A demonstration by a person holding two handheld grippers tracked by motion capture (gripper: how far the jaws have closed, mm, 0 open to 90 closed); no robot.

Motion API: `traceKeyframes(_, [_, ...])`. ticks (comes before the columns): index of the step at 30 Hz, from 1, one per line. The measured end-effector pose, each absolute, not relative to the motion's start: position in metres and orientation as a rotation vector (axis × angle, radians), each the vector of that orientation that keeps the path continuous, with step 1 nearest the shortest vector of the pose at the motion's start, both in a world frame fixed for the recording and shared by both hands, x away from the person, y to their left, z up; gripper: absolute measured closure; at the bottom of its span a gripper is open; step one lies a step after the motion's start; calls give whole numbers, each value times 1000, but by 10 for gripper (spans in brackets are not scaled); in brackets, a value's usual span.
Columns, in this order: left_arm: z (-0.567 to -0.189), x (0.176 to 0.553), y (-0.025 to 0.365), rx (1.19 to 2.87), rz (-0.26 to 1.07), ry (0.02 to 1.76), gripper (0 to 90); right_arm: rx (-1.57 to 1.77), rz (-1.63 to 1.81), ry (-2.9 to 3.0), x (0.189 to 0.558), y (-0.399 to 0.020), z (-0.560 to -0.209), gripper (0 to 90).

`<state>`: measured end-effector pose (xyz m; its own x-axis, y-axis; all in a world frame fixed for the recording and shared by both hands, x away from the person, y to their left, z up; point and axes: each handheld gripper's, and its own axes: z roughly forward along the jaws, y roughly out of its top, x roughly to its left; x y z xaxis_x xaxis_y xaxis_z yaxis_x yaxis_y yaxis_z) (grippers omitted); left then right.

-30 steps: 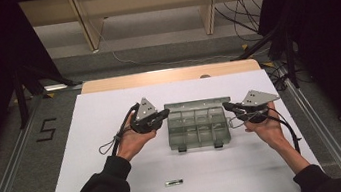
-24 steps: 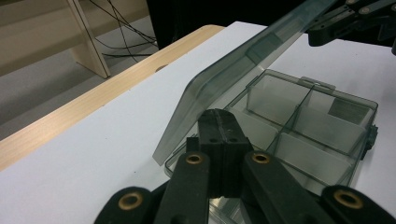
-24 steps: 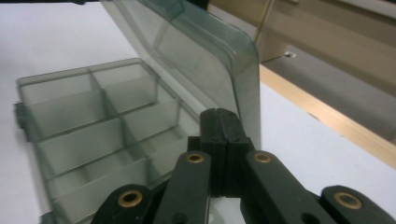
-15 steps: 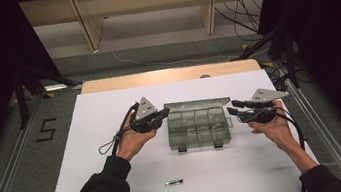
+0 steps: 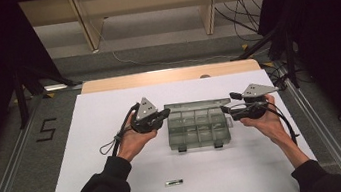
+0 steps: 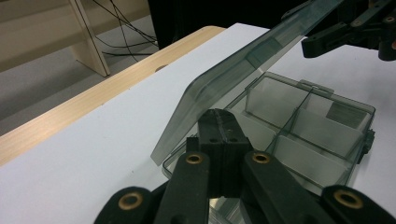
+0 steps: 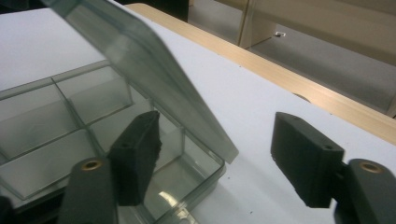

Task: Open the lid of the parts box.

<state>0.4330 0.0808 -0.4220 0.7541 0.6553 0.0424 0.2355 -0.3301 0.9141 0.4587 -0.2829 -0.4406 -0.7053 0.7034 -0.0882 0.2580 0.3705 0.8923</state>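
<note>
A clear plastic compartment box [image 5: 197,131] lies at the middle of the white table, its lid [image 5: 195,105] raised and tilted at the far side. My left gripper [image 5: 166,113] is shut, and in the left gripper view its tips [image 6: 220,122] rest at the left rim of the box [image 6: 322,135] under the slanting lid [image 6: 233,79]. My right gripper [image 5: 224,110] is open at the box's right end. In the right gripper view the gripper [image 7: 219,156] straddles the lid's [image 7: 135,60] lower corner without touching it, above empty compartments [image 7: 46,135].
A small dark cylinder [image 5: 173,182] lies near the table's front edge. A wooden strip [image 5: 170,75] borders the far side of the white table [image 5: 90,117], with shelving legs and cables on the floor beyond. Metal rails run along both sides.
My right gripper drew a little away to the right, then came back to the box's right end. The left gripper stayed at the left rim. The lid remains raised.
</note>
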Motion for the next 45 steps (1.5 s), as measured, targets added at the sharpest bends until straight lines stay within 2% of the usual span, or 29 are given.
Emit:
traceKeyframes(5, [-422, 433, 81, 1903, 496, 688, 894, 790, 1308, 2170, 461, -282, -440, 445])
traceKeyframes(6, [-423, 433, 81, 1904, 495, 688, 894, 780, 1293, 2174, 462, -280, -440, 501])
traceKeyframes(7, [-423, 433, 80, 1907, 494, 690, 894, 780, 1293, 2174, 462, -280, -440, 501])
traceKeyframes(8, [-423, 433, 80, 1908, 492, 695, 894, 763, 1288, 2187, 462, -280, -439, 566])
traceKeyframes(9, [-424, 433, 80, 1911, 490, 696, 894, 759, 1284, 2192, 461, -280, -439, 595])
traceKeyframes(13, [-427, 433, 80, 1926, 484, 720, 880, 745, 1287, 2189, 462, -280, -438, 660])
traceKeyframes(15, [-430, 433, 80, 1942, 466, 744, 816, 734, 1293, 2183, 463, -279, -438, 706])
traceKeyframes(17, [-435, 433, 79, 1983, 447, 762, 797, 730, 1292, 2179, 463, -279, -438, 715])
traceKeyframes(20, [-443, 434, 79, 2054, 431, 813, 718, 748, 1287, 2187, 463, -281, -437, 739])
traceKeyframes(21, [-447, 434, 78, 2053, 416, 836, 657, 763, 1289, 2181, 464, -282, -437, 762])
traceKeyframes(29, [-460, 433, 72, 2124, 308, 969, 542, 809, 1301, 2156, 466, -282, -436, 789])
traceKeyframes(36, [-465, 432, 69, 2139, 279, 1005, 540, 864, 1288, 2154, 467, -280, -434, 808])
traceKeyframes(40, [-464, 432, 71, 2158, 201, 1002, 606, 905, 1285, 2142, 469, -279, -433, 816])
traceKeyframes(45, [-465, 430, 68, 2128, 223, 1032, 656, 963, 1284, 2131, 474, -276, -431, 827])
